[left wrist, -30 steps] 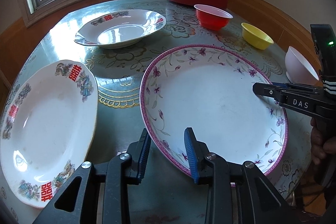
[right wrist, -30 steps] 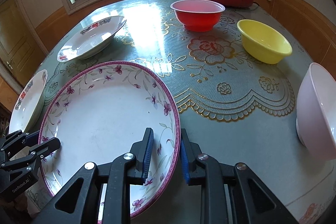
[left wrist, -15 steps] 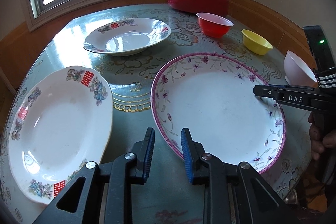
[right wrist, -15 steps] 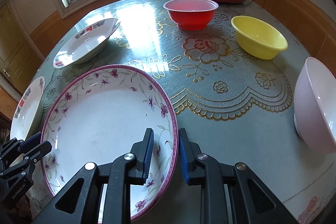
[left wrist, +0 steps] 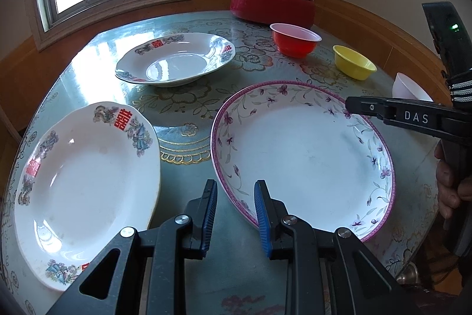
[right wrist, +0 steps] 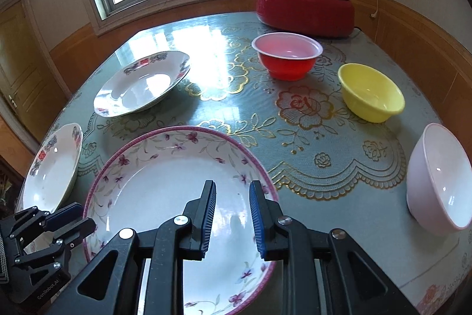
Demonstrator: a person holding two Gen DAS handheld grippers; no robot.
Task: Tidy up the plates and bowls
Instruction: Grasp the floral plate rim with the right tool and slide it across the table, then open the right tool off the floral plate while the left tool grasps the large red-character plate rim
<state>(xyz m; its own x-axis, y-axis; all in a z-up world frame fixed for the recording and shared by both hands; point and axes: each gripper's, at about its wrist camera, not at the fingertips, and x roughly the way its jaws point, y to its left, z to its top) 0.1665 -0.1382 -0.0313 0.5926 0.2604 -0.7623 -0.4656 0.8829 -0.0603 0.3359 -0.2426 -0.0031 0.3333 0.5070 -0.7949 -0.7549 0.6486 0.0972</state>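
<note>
Left hand-held gripper (left wrist: pixel 234 197): jaws narrowed to a small gap with nothing between them, not gripping. A second ago they stood wider, straddling the near rim of the purple-flowered plate (left wrist: pixel 303 155); now that rim lies just right of the right-hand pad, apart from it, and bare counter (left wrist: pixel 188 108) shows in the gap. The plate itself has not shifted on the counter.

Right hand-held gripper (right wrist: pixel 231 197): jaws nearly closed, empty, hovering above the flowered plate's right-hand interior. Gap unchanged from a second ago. It sits higher than before; the view takes in more of the counter and wall.

Left of the left gripper: oval plate with red characters (left wrist: pixel 79 182), flat on the counter, unmoved. Ahead of it, across the counter: round deep plate (left wrist: pixel 177 61), also unmoved.

Ahead and right of the right gripper: red bowl (right wrist: pixel 287 55), yellow bowl (right wrist: pixel 370 92), pink bowl (right wrist: pixel 439 179) to the far right, each standing apart, same places as earlier. Red lidded pot (right wrist: pixel 305 9) at the far edge.
</note>
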